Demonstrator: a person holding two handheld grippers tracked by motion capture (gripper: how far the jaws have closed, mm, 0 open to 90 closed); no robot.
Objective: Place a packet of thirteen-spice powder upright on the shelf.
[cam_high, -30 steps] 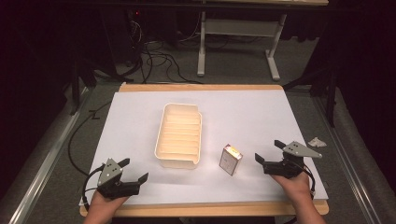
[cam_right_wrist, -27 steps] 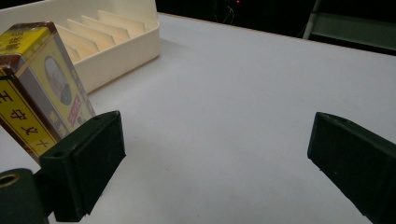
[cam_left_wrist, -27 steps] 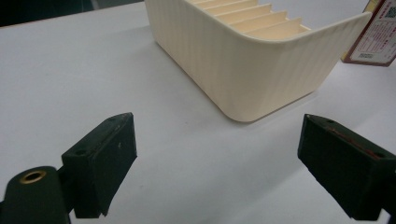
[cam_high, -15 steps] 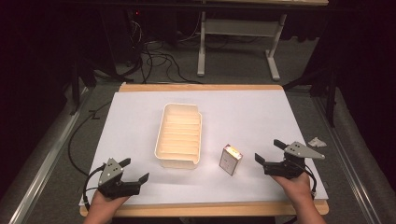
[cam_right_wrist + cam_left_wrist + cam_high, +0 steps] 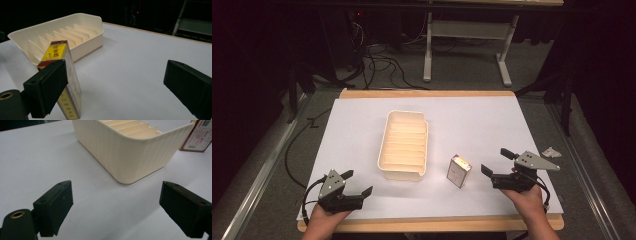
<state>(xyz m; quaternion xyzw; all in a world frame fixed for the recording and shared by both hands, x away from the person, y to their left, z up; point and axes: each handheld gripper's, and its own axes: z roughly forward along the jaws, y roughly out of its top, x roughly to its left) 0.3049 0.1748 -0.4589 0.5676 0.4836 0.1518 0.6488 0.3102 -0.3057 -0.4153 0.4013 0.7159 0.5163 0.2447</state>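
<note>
White paper [image 5: 492, 120] covered the wooden table, cables on the dark floor behind. The cream ridged tray [image 5: 405, 145] sat mid-frame, a small upright box [image 5: 458, 171] right of it. Both the left gripper [image 5: 357, 186] and right gripper [image 5: 496, 162] gaped empty. The right gripper view revealed the box's yellow top [image 5: 56, 51].

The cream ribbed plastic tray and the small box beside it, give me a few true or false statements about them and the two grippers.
1. The cream ribbed plastic tray holds no items between its dividers. True.
2. The small upright cardboard box with a yellow top stands inside the tray. False: it stands on the white table sheet, beside the tray.
3. The right gripper is shut on the box. False: its jaws are open, short of it.
4. The left gripper is open. True.
</note>
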